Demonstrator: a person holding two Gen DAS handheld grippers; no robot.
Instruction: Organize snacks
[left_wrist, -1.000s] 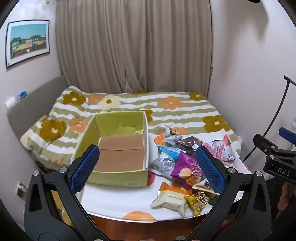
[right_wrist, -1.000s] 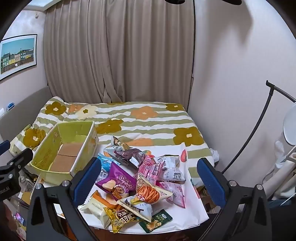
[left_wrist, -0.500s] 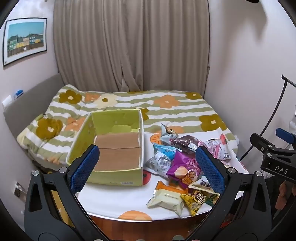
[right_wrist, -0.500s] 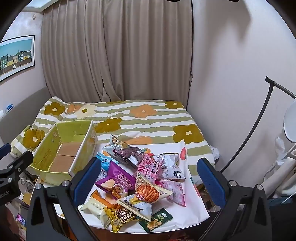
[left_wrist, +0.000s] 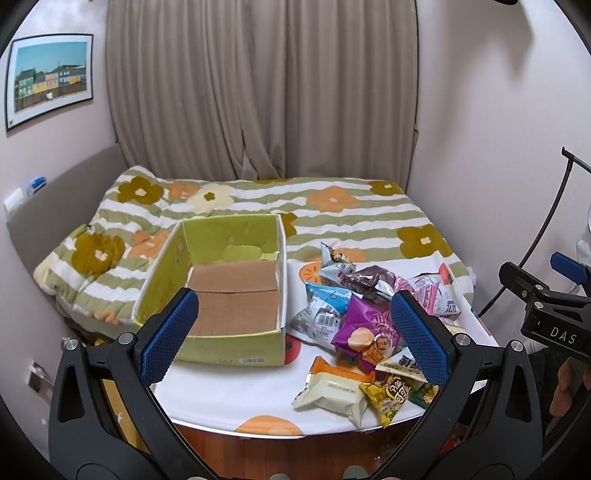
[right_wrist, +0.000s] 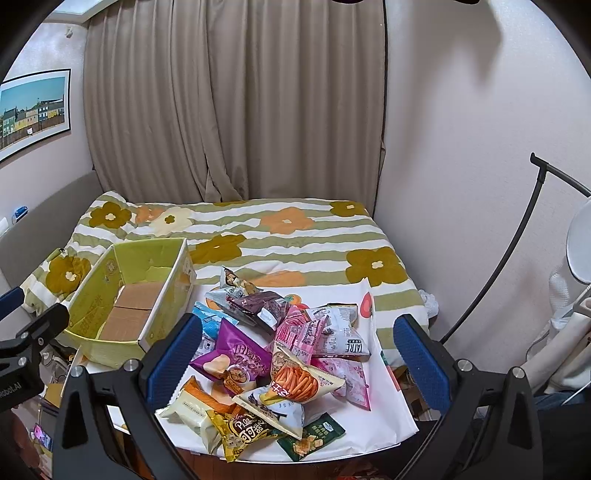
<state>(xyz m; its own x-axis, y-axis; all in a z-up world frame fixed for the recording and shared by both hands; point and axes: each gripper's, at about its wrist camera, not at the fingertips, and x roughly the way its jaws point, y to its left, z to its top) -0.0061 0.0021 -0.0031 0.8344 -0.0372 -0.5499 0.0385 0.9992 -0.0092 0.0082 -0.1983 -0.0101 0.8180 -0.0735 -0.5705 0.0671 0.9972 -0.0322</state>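
A pile of snack bags (right_wrist: 280, 354) lies on the white-clothed table (right_wrist: 384, 406); it also shows in the left wrist view (left_wrist: 365, 325). An empty green cardboard box (left_wrist: 225, 291) with a brown floor stands left of the pile, also seen in the right wrist view (right_wrist: 129, 299). My left gripper (left_wrist: 291, 332) is open and empty, held above the table's front edge, between box and pile. My right gripper (right_wrist: 295, 354) is open and empty, hovering over the pile. A purple bag (right_wrist: 236, 360) and a cream packet (left_wrist: 332, 393) lie near the front.
A bed with a green-striped flowered quilt (left_wrist: 332, 218) lies behind the table, with curtains (left_wrist: 258, 92) beyond. A wall stands at the right (right_wrist: 480, 147). A black lamp arm (right_wrist: 517, 236) curves at the right. The table's front edge (left_wrist: 288, 434) is close below.
Both grippers have drifted slightly; the left view has shifted so box and snacks sit a little further left and lower. Nothing was picked up or moved.
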